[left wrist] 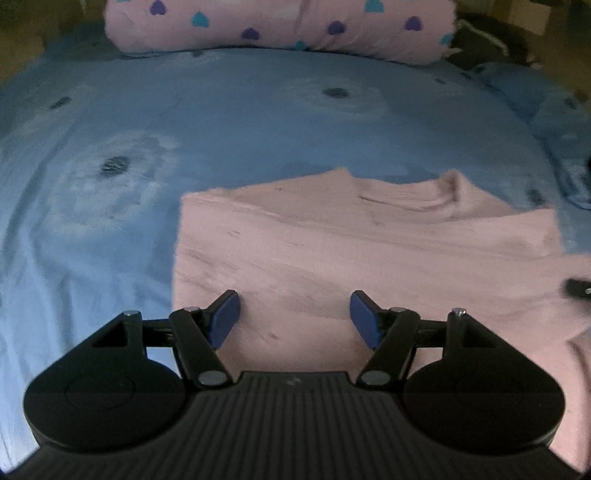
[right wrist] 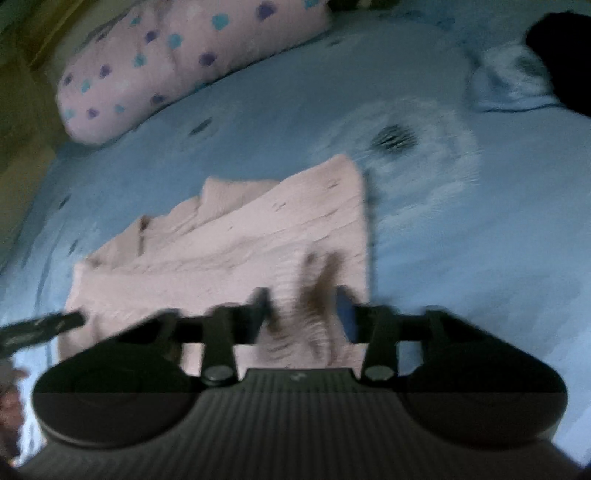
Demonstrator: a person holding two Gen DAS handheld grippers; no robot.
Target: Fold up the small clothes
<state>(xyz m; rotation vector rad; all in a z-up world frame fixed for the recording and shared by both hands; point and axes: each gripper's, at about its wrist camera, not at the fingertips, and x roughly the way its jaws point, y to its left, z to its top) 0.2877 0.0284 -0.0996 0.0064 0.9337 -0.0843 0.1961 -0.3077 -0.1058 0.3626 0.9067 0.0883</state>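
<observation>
A pink knitted garment (left wrist: 332, 240) lies flat on the blue bedsheet (left wrist: 221, 110), its sleeves folded in over the body. My left gripper (left wrist: 295, 317) hovers over the garment's near left part, open, with nothing between its blue pads. In the right wrist view the garment (right wrist: 240, 240) runs up and to the left. My right gripper (right wrist: 304, 310) is at the garment's near right corner, and a bunched ridge of pink cloth stands pinched between its blurred fingers. The left gripper's tip (right wrist: 44, 326) shows at the left edge.
A pink pillow (left wrist: 277, 26) with purple and teal hearts lies across the far end of the bed. A dark bundle (right wrist: 565, 55) sits at the far right beside a crumpled blue pillowcase (right wrist: 509, 81). The sheet carries pale flower prints.
</observation>
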